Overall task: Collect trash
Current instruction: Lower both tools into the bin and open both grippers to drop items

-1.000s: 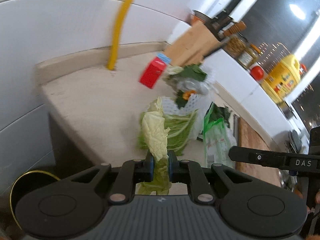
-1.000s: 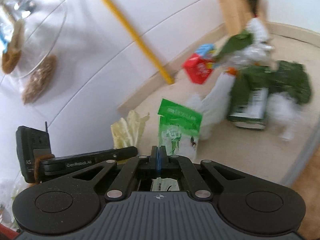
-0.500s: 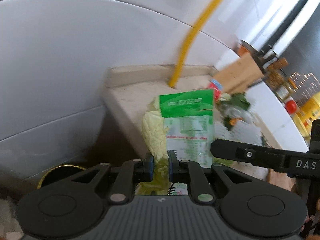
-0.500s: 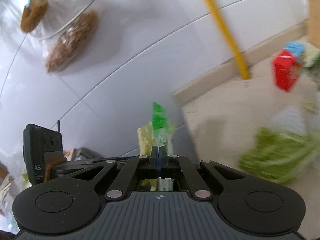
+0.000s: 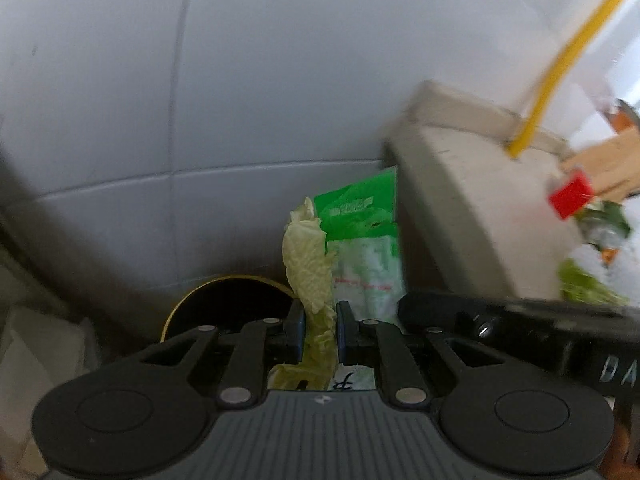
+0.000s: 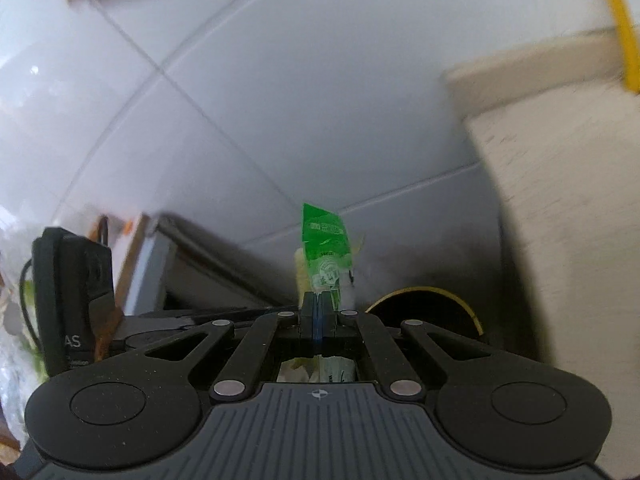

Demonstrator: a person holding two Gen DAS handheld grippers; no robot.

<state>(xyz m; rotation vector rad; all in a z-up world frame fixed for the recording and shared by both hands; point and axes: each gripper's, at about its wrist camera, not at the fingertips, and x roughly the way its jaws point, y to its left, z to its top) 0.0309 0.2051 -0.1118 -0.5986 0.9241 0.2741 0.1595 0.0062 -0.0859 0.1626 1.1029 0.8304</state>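
My left gripper [image 5: 318,320] is shut on a pale green cabbage leaf [image 5: 308,260] that stands up between its pads. Just right of it hangs a green and clear plastic wrapper [image 5: 362,236], pinched by my right gripper [image 6: 319,312], which is shut on the wrapper [image 6: 325,252]. Both grippers hang beside the counter's end, above a dark round bin with a yellow rim [image 5: 224,308], also seen in the right wrist view as the bin [image 6: 424,312]. More trash lies on the counter: a red carton [image 5: 570,194] and green leaves [image 5: 588,288].
The beige counter [image 5: 472,208] ends right of the grippers, with a yellow pipe [image 5: 560,68] rising from it. White wall tiles [image 5: 200,100] fill the background. A grey cabinet edge [image 6: 192,264] stands to the left in the right wrist view.
Both grippers have swung left off the counter and downward, carrying the leaf and the wrapper. The counter trash has slid to the right edge and the bin has come into view below.
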